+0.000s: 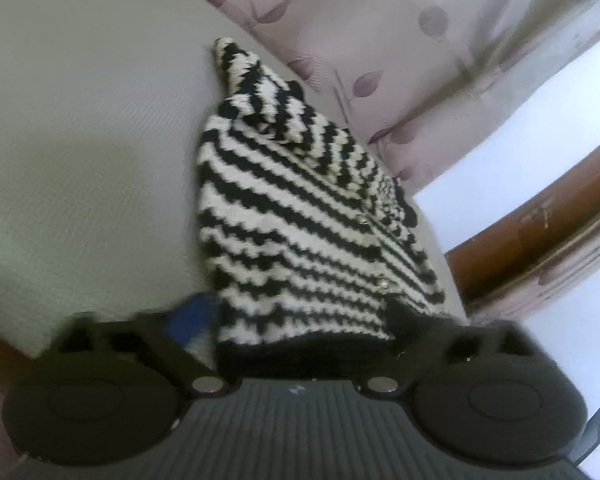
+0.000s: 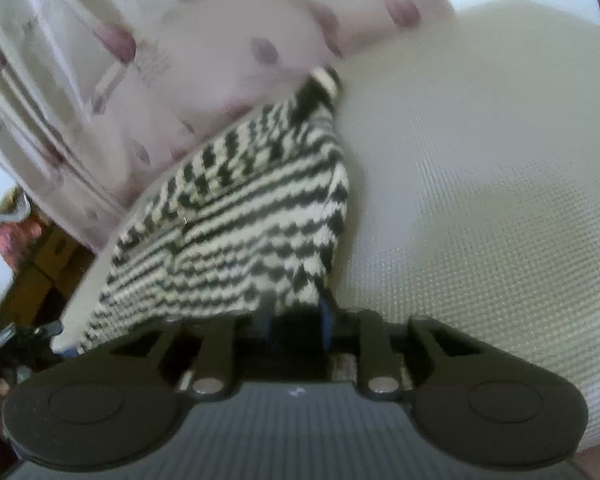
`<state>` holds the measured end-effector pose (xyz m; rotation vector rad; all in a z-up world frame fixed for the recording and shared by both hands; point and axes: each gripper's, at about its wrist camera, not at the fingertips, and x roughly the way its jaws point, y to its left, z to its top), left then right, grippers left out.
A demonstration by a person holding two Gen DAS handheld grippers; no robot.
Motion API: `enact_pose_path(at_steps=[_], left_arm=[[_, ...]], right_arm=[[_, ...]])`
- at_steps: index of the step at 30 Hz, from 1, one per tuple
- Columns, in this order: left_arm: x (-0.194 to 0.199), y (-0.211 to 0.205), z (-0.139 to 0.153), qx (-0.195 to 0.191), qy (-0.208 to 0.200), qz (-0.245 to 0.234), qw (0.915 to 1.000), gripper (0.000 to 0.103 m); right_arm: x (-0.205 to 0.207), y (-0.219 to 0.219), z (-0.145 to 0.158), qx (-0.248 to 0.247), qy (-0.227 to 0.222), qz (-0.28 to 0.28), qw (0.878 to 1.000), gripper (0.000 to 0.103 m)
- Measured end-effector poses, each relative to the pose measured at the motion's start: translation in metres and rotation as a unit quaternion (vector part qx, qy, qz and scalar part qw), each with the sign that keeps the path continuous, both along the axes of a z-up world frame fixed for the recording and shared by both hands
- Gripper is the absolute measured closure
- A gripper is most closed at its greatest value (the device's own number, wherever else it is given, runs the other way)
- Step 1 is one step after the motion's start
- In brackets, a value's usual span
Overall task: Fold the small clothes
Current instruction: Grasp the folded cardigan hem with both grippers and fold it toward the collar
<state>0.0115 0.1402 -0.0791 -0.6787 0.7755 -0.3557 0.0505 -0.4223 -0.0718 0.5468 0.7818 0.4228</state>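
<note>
A small black-and-white striped knit sweater (image 1: 300, 208) lies on a pale textured surface (image 1: 92, 152), stretching away from both cameras. My left gripper (image 1: 300, 340) is shut on the sweater's black hem, which drapes over its fingers. In the right wrist view the same sweater (image 2: 236, 224) runs up to a sleeve tip at the far end. My right gripper (image 2: 296, 324) is shut on the near edge of the sweater, with the fingers close together under the cloth.
A pink curtain with leaf print (image 1: 400, 40) hangs beyond the surface and also shows in the right wrist view (image 2: 140, 60). Brown wooden furniture (image 1: 540, 232) stands beside the surface's edge. The pale surface (image 2: 480, 180) extends wide to the right of the sweater.
</note>
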Motion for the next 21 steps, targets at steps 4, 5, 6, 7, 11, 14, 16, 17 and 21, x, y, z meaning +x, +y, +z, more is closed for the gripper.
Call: enact_pose_path(at_steps=[4,5,6,7,11,14,16,17,21], left_arm=[[0.009,-0.018,0.001,0.024,-0.014,-0.003,0.9996,0.003],[0.011,-0.019,0.001,0.024,-0.016,0.000,0.9996,0.007],[0.012,-0.020,-0.002,0.020,-0.015,0.002,0.9997,0.035],[0.016,-0.020,-0.006,0.013,0.000,0.000,0.9999,0.065],[0.015,-0.012,-0.017,0.003,0.007,0.019,0.9998,0.092],[0.004,-0.005,-0.004,-0.016,-0.022,0.029,0.9992,0.093],[-0.003,-0.003,0.008,-0.004,-0.043,0.025,0.9988,0.095],[-0.008,-0.002,0.014,0.004,-0.053,0.021,0.9984,0.096],[-0.022,0.009,0.028,0.007,-0.068,0.021,0.9974,0.099]], right_arm=[[0.004,0.014,0.002,0.010,-0.026,0.010,1.000,0.033],[0.006,0.020,0.003,-0.003,-0.033,0.011,0.999,0.033],[0.009,0.025,0.004,-0.014,-0.039,0.011,0.999,0.033],[0.010,0.029,0.004,-0.019,-0.046,0.008,0.999,0.034],[0.015,0.033,0.000,-0.024,-0.030,0.005,0.999,0.087],[0.008,0.024,0.002,0.006,-0.030,0.002,1.000,0.090],[0.001,0.017,0.007,0.041,-0.036,-0.003,0.998,0.091],[-0.004,0.015,0.011,0.055,-0.041,-0.005,0.998,0.091],[-0.020,0.011,0.025,0.096,-0.057,-0.008,0.994,0.091]])
